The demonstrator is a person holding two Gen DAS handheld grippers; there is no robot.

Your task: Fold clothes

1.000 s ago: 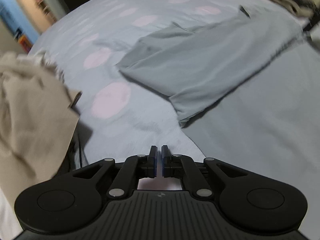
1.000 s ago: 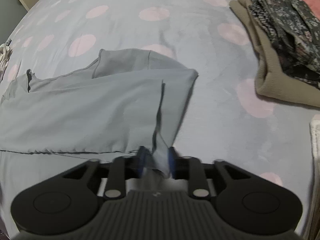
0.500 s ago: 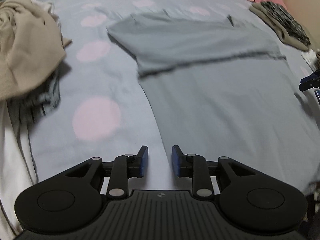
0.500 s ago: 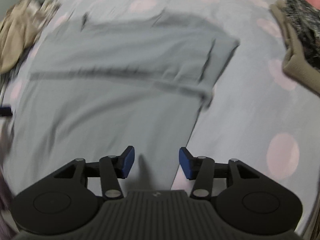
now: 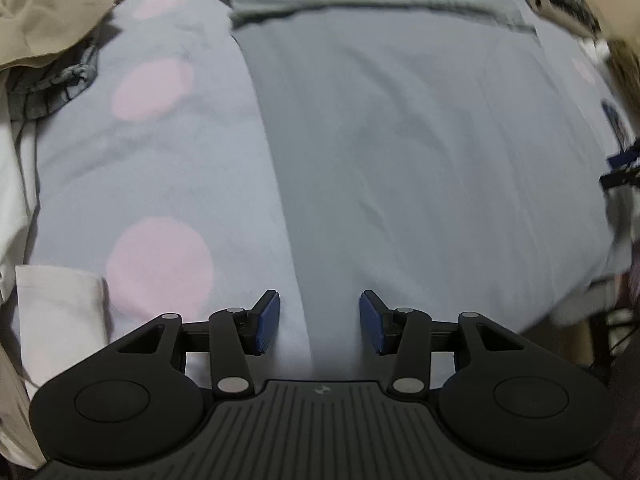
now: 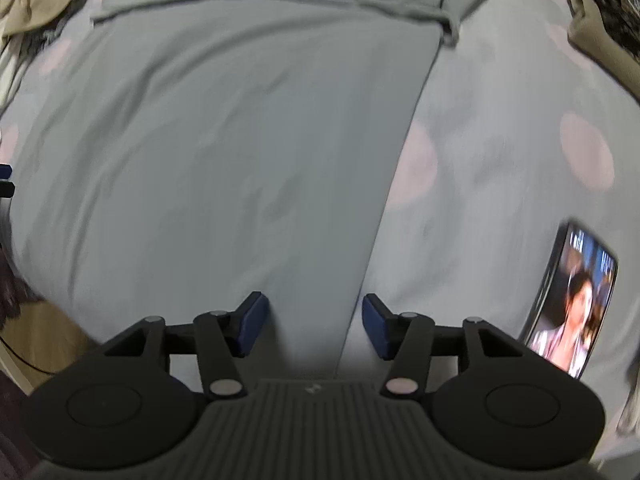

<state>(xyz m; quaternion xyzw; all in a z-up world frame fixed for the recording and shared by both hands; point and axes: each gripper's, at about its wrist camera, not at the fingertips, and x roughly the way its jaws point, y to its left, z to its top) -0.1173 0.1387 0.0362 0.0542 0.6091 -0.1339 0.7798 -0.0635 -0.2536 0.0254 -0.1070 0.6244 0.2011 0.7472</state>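
Note:
A grey shirt (image 5: 420, 140) lies flat on the bed, its top part folded down across the far end; it also shows in the right wrist view (image 6: 224, 140). My left gripper (image 5: 319, 322) is open and empty, straddling the shirt's near left edge. My right gripper (image 6: 312, 326) is open and empty, straddling the shirt's near right edge. The right gripper's tip shows at the far right of the left wrist view (image 5: 622, 168).
The bedsheet (image 5: 160, 160) is pale blue with pink dots. A heap of beige and other clothes (image 5: 44, 16) lies at the left. Folded clothes (image 6: 604, 12) are stacked at the far right. A lit phone (image 6: 572, 304) lies on the bed right of my right gripper.
Both grippers have opened wider and pulled back from the folded far end to the shirt's near bottom corners. The right gripper let go of the cloth it held.

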